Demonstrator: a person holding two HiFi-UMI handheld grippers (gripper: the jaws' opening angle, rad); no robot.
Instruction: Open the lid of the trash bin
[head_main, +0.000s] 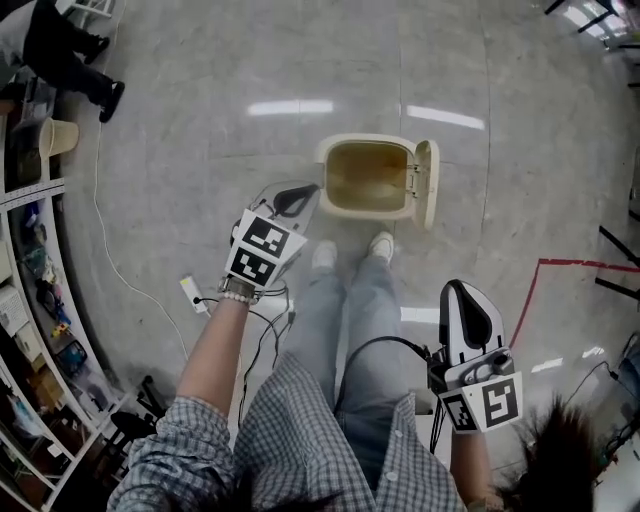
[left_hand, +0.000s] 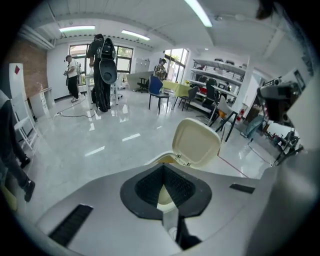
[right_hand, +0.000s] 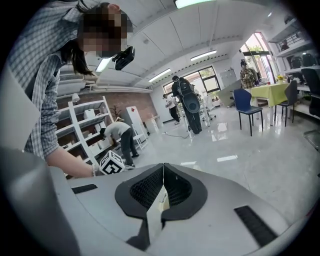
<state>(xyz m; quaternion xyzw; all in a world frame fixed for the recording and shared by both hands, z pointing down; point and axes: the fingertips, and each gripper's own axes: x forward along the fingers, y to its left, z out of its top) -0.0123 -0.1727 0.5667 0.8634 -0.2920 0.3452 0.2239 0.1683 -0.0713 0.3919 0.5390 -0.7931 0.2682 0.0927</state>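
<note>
A cream trash bin (head_main: 367, 177) stands on the grey floor just beyond the person's shoes. Its lid (head_main: 427, 180) is swung up and back on the right side, so the empty inside shows. My left gripper (head_main: 300, 192) hovers by the bin's left rim, jaws shut with nothing in them. In the left gripper view the raised lid (left_hand: 196, 141) stands upright behind the closed jaw tips (left_hand: 163, 166), with the bin rim (left_hand: 165, 159) just past them. My right gripper (head_main: 462, 290) hangs back at the person's right side, away from the bin, its jaws (right_hand: 163, 165) shut and empty.
Shelving (head_main: 30, 300) lines the left wall. A person (head_main: 60, 50) stands at the far left. A white cable (head_main: 110, 260) runs over the floor, and red tape (head_main: 540, 270) marks it at right. Chairs and tables (left_hand: 159, 92) stand farther off.
</note>
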